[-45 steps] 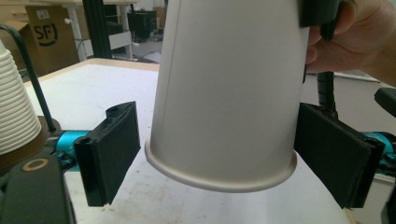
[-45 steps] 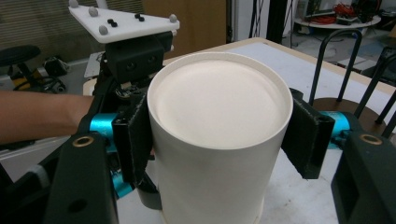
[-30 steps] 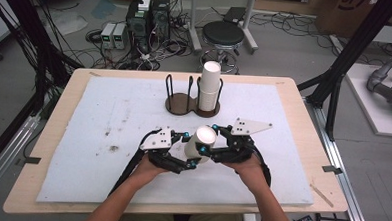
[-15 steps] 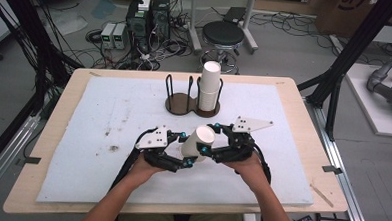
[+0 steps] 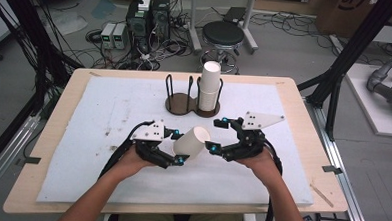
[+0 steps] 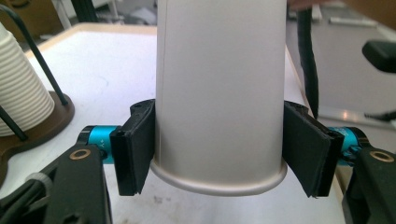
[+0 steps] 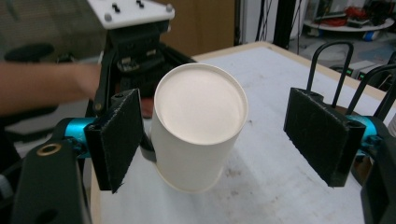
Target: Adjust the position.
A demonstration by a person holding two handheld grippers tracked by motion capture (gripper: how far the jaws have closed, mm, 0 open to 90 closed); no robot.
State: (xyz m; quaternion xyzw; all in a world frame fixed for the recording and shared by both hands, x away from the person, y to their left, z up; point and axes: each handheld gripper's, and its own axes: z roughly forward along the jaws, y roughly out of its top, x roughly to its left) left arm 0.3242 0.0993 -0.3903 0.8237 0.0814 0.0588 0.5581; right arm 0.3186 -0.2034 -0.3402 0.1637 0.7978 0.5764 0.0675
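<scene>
A white paper cup (image 5: 191, 142) lies tilted on its side above the white mat, with my left gripper (image 5: 178, 147) shut on it. In the left gripper view both pads (image 6: 135, 151) press the cup (image 6: 219, 84) just above its rolled rim. My right gripper (image 5: 218, 135) faces the cup's closed base from the right. Its jaws have just been opening and now stand wide. In the right gripper view the cup (image 7: 198, 121) sits in the gap of the right gripper (image 7: 215, 116), and neither pad (image 7: 322, 135) presses on it.
A brown two-slot cup holder (image 5: 180, 104) with black wire loops stands at the back middle of the mat. Its right slot carries a stack of white cups (image 5: 210, 86). The white mat (image 5: 98, 136) covers most of the wooden table. Cables trail back from both grippers.
The right gripper's jaws have opened off the cup. The left gripper has closed on the cup and carried it slightly left and up.
</scene>
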